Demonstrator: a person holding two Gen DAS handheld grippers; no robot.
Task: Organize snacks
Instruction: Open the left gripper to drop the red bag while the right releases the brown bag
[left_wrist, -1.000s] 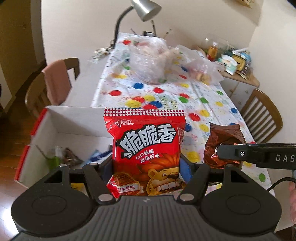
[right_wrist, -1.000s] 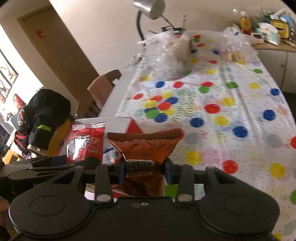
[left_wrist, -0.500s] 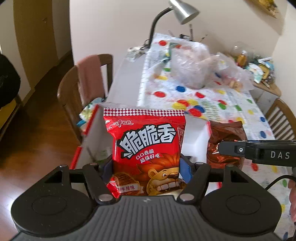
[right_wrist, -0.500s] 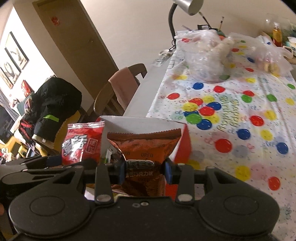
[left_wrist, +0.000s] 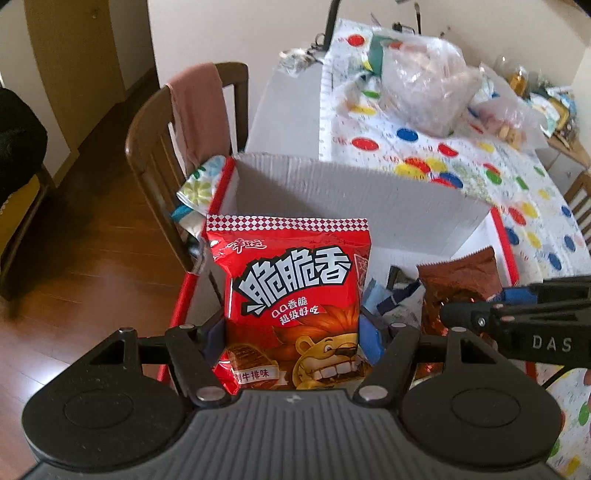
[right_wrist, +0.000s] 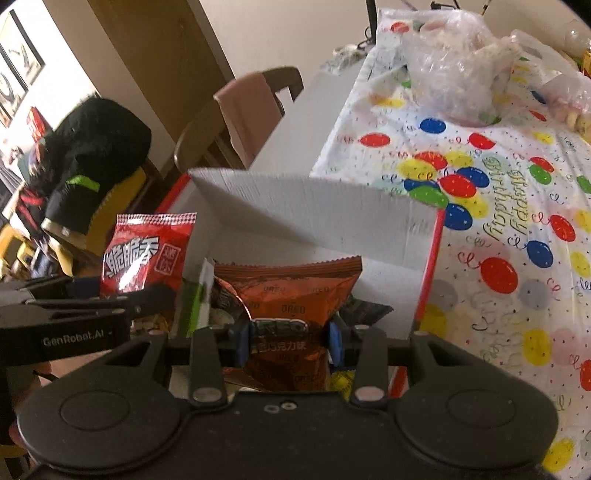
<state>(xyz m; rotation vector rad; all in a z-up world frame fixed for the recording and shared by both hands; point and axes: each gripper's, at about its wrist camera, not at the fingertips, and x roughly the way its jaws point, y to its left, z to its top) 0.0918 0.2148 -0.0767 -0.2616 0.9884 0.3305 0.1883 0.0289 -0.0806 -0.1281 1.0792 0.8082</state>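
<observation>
both grippers are clamped on snack packets and held above an open white cardboard box (left_wrist: 332, 192) with red edges. by the left gripper (left_wrist: 295, 341) a red crisp packet (left_wrist: 291, 295) is grasped: its blue pads are pressed against the lower sides of the bag, which stands upright between them, white chinese lettering and a cartoon lion facing the camera, a checked seal strip along the top. by the right gripper (right_wrist: 288, 338) a brown oreo packet (right_wrist: 284, 291) is pinched across its lower half, the foil drawn in between the blue pads (right_wrist: 334, 339) and the serrated top edge standing up. in the left wrist view the oreo packet (left_wrist: 458, 284) and the right gripper's black finger are seen to the right of the red packet; in the right wrist view the red packet (right_wrist: 144, 254) is seen to the left, held at the box's left edge. inside the box several other wrappers are seen, too cluttered to be told apart. the box is set at the near end of a table covered with a white cloth (right_wrist: 517, 206) printed with coloured balloons. clear plastic bags (left_wrist: 424, 85) of food lie further back on the cloth. a wooden chair (left_wrist: 162, 147) with a pink towel (left_wrist: 195, 110) draped over its back stands beside the table, on a wooden floor.
</observation>
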